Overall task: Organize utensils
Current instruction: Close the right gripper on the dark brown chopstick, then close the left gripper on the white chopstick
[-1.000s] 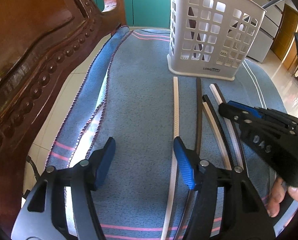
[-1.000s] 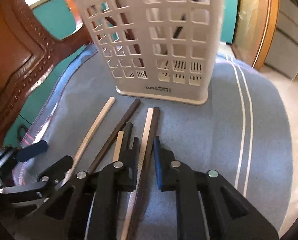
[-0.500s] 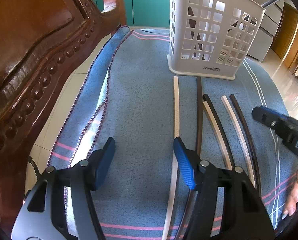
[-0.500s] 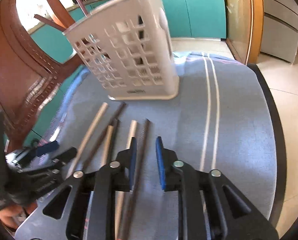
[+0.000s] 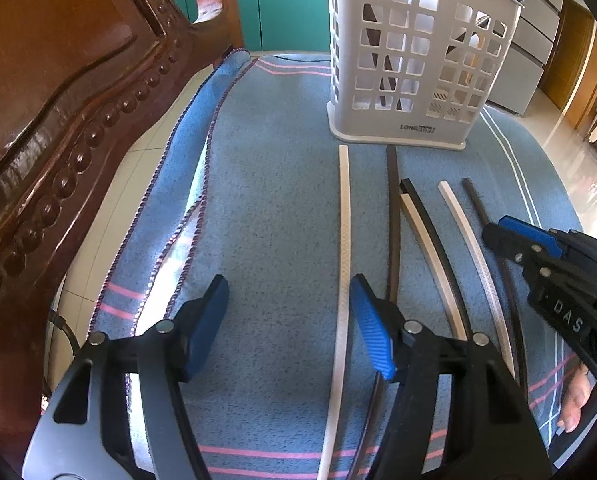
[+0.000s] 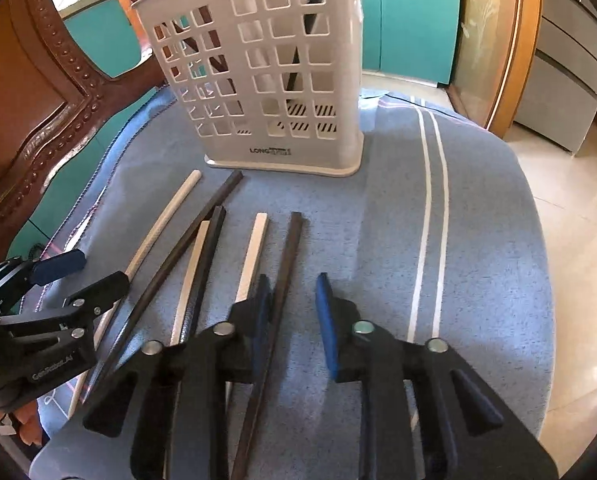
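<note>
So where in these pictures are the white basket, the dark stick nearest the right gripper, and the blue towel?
white basket (image 6: 282,80): right wrist view, on its perforated front wall.
dark stick (image 6: 288,264): right wrist view, on its upper shaft.
blue towel (image 5: 266,208): left wrist view, on bare cloth left of the sticks.

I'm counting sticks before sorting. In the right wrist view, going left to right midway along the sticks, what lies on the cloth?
cream stick → dark stick → touching cream-and-dark pair → second cream stick → second dark stick → white double stripe

"LONG" on basket (image 5: 418,127); "DAS" on gripper (image 5: 566,320)
</note>
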`<state>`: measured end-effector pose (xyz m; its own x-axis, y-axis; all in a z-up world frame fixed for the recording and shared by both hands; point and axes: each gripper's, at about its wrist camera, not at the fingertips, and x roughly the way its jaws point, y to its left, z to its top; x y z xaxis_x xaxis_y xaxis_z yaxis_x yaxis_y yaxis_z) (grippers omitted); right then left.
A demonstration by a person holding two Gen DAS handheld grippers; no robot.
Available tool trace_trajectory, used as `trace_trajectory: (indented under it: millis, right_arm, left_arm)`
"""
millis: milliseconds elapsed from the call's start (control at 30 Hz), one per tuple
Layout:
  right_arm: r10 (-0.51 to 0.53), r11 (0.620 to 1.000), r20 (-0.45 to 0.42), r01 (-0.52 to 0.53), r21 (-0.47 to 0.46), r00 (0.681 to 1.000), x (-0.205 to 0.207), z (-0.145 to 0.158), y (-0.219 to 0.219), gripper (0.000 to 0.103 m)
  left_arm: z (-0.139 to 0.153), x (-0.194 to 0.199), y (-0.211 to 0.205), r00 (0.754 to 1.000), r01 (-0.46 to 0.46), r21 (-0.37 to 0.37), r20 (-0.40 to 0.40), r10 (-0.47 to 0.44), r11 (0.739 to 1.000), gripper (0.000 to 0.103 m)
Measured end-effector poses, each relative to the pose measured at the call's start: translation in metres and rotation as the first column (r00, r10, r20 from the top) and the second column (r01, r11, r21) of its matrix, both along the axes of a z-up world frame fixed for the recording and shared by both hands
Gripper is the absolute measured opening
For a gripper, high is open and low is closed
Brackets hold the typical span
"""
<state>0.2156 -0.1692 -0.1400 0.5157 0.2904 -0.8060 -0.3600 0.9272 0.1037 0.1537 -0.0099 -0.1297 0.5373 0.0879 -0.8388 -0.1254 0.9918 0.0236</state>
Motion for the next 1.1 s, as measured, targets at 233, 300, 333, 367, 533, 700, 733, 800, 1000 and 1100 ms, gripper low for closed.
trace_trajectory:
  millis: [233, 300, 333, 367, 533, 700, 733, 800, 1000, 1100]
  right_arm:
    - [-0.036, 0.999, -0.013, 0.036, 0.021, 0.999, 0.002, 0.002, -0.009, 0.009]
    - [-0.052, 0.998, -0.019, 0.053, 0.028, 0.998, 0.005, 0.002, -0.014, 0.009]
    - [-0.058, 0.998, -0.023, 0.059, 0.031, 0.998, 0.008, 0.003, -0.018, 0.009]
    - [-0.061, 0.998, -0.028, 0.062, 0.034, 0.998, 0.009, 0.003, -0.022, 0.009]
    - [-0.058, 0.998, -0.029, 0.059, 0.034, 0.998, 0.01, 0.002, -0.023, 0.009]
    - [-0.058, 0.997, -0.031, 0.06, 0.038, 0.998, 0.009, 0.002, -0.022, 0.01]
    - [-0.059, 0.997, -0.03, 0.06, 0.039, 0.998, 0.009, 0.002, -0.022, 0.01]
    - [-0.057, 0.998, -0.026, 0.058, 0.032, 0.998, 0.008, 0.001, -0.021, 0.01]
    - [-0.055, 0.998, -0.016, 0.055, 0.023, 0.998, 0.007, 0.001, -0.018, 0.01]
    - [-0.047, 0.999, -0.002, 0.047, 0.01, 0.999, 0.006, 0.0, -0.015, 0.012]
  left_arm:
    - [-0.004, 0.004, 0.001, 1.0, 0.001, 0.005, -0.008, -0.001, 1.0, 0.065]
    - [-0.004, 0.004, 0.001, 1.0, 0.001, 0.006, -0.008, -0.001, 1.0, 0.065]
    - [-0.004, 0.005, 0.001, 1.0, 0.0, 0.007, -0.009, 0.0, 1.0, 0.065]
    - [-0.004, 0.006, 0.001, 1.0, 0.0, 0.009, -0.009, 0.0, 1.0, 0.065]
    - [-0.006, 0.009, -0.002, 1.0, 0.001, 0.026, -0.006, -0.001, 1.0, 0.065]
    - [-0.007, 0.011, -0.004, 1.0, -0.001, 0.035, -0.001, 0.001, 0.999, 0.067]
    - [-0.007, 0.012, -0.004, 1.0, 0.0, 0.037, -0.001, 0.0, 0.999, 0.067]
    - [-0.007, 0.013, -0.004, 1.0, 0.0, 0.042, 0.002, 0.0, 0.999, 0.068]
    - [-0.01, 0.016, -0.002, 0.999, 0.0, 0.055, 0.047, -0.003, 0.998, 0.072]
    - [-0.009, 0.026, -0.003, 0.999, -0.005, 0.052, 0.046, 0.003, 0.999, 0.072]
